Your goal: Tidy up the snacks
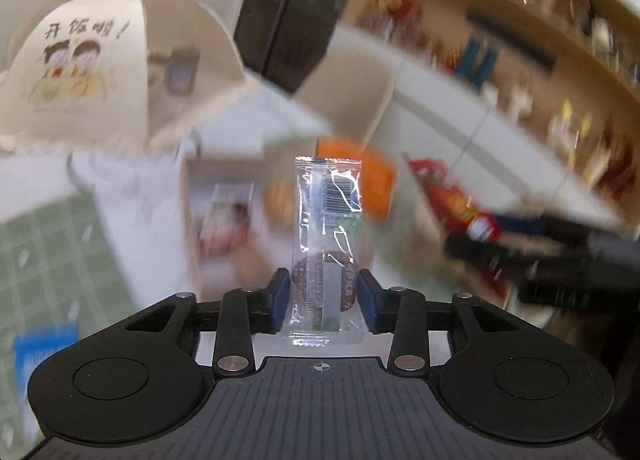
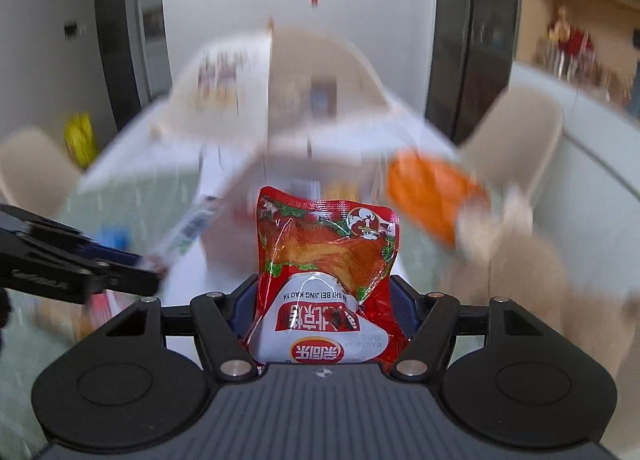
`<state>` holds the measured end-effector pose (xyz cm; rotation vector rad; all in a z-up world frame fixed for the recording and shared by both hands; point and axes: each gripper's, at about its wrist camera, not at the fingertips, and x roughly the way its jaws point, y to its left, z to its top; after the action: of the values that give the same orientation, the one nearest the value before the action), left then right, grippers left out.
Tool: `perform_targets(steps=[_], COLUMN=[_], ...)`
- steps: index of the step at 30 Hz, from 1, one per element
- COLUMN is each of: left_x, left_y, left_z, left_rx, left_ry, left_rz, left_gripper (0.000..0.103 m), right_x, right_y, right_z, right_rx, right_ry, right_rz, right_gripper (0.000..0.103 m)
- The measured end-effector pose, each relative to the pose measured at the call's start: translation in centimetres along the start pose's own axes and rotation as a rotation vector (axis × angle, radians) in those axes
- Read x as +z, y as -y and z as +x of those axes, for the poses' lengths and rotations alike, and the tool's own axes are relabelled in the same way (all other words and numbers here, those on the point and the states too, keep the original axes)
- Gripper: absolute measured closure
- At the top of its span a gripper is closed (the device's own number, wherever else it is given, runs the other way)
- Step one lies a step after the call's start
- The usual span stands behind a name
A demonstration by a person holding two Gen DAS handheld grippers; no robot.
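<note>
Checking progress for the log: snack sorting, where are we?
Done: cannot tell; the background is motion-blurred. In hand: left gripper is shut on a clear-wrapped snack bar, and right gripper is shut on a red roast-duck pouch; both are held up. Left: placing these two, plus blurred items including an orange packet on the table.

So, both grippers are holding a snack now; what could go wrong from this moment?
1. The left hand-held gripper pinches only the bottom end of the clear snack packet. The slick film stands tall above the fingers, so it might slide out or flop over.
2. The right hand-held gripper squeezes the red roast duck pouch, which bulges and may slip.
3. Both backgrounds are blurred, suggesting fast motion, and each gripper appears in the other's view, so they might collide.
</note>
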<state>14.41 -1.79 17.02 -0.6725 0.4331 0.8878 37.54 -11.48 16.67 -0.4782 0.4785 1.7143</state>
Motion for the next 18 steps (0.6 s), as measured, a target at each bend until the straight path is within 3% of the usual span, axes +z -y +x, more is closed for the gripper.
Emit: perform_targets(steps=[3,7,12,15,18], left_x=[5.2,5.0,-1.5,-6.2,-10.0], left_y=[-3.5,-6.4,-9.7,-11.8,-13.3], left_z=[3.3,1.9,-1.4,-3.4,-5.8], left_rx=[0.009,0.091,0.220,0.281,0.277], left_ry=[-0.029,-0.012,-0.056,-0.094,-0.127], left_rz=[-0.158,-0.171,-0.156,-0.224,-0.318], left_gripper=[0.060,0.060,0.060,0.060,0.060], right_x=[6.2,9.8,5.6,2.2,-0.6], right_y=[1.0,1.8,1.8,-0.6,-4.4], right_z=[3.5,9.2,10.7,12.3,13.1], right_rx=[0.087,0.013,0.065,0.081,0.144], right_ry=[0.056,-0.020,-0.093,-0.180,-0.233], right_rz=[0.067,0.114,0.118,0.059,-0.028], right_gripper=[0.016,0.014,0.014,0.014,0.015])
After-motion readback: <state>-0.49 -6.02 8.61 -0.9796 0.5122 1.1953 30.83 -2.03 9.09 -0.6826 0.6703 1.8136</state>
